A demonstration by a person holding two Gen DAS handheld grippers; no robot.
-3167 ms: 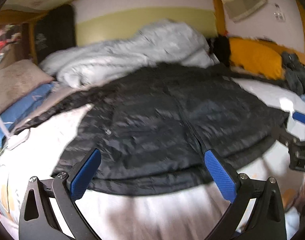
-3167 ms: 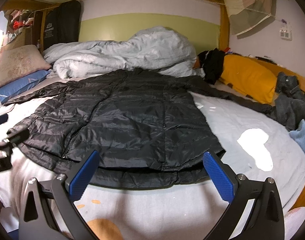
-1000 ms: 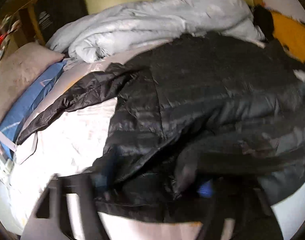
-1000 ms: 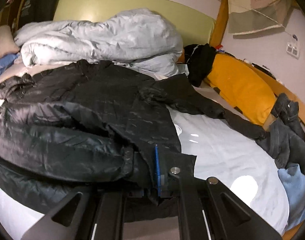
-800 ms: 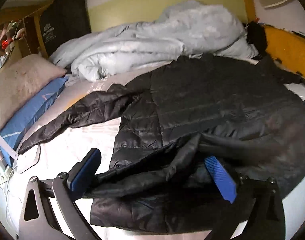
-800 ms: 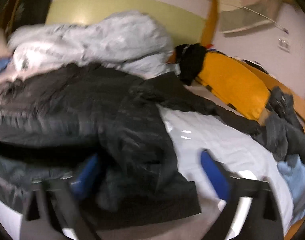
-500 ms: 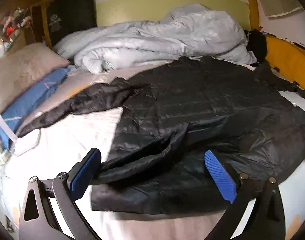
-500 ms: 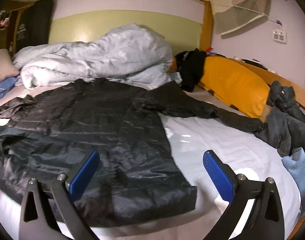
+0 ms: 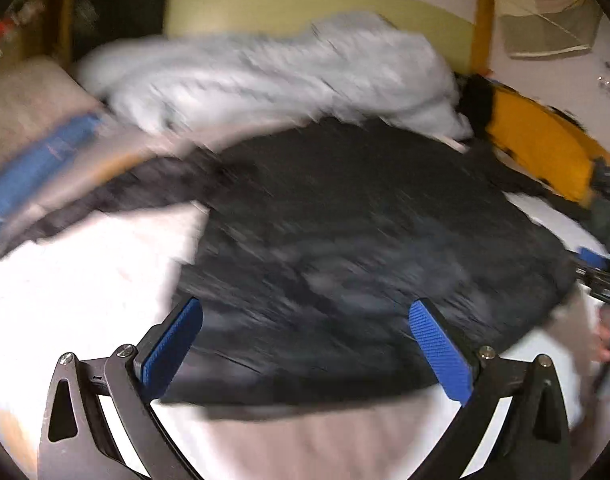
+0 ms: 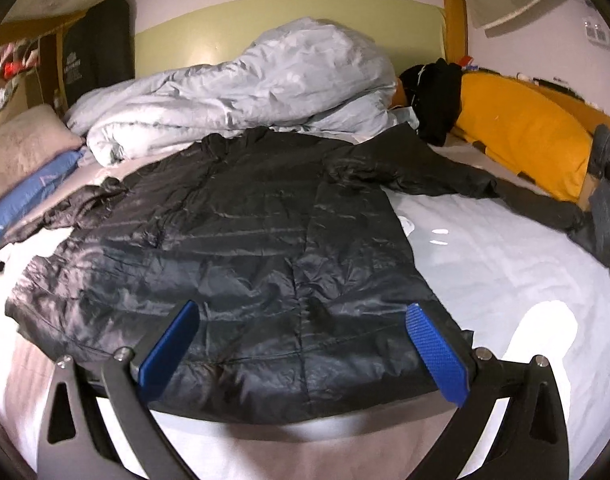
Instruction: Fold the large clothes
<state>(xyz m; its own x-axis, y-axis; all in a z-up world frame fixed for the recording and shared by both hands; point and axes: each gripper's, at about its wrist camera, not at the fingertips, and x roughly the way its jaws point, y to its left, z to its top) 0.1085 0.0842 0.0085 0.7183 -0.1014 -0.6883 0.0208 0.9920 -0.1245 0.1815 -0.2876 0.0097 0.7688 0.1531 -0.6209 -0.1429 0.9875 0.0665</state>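
white print on black bag [image 10: 93,60], illegible

Both wrist views look from the bed's foot end toward 12 o'clock, low and near over the black quilted puffer jacket [image 10: 241,240] [image 9: 365,248]. The left view is blurred. Both share the crumpled pale-grey duvet [image 10: 241,92] [image 9: 265,76] at 12 o'clock.

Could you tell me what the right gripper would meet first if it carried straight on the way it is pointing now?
Most likely the black jacket: the open right gripper points over its near hem, spread flat on the bed. Depth is hard to judge.
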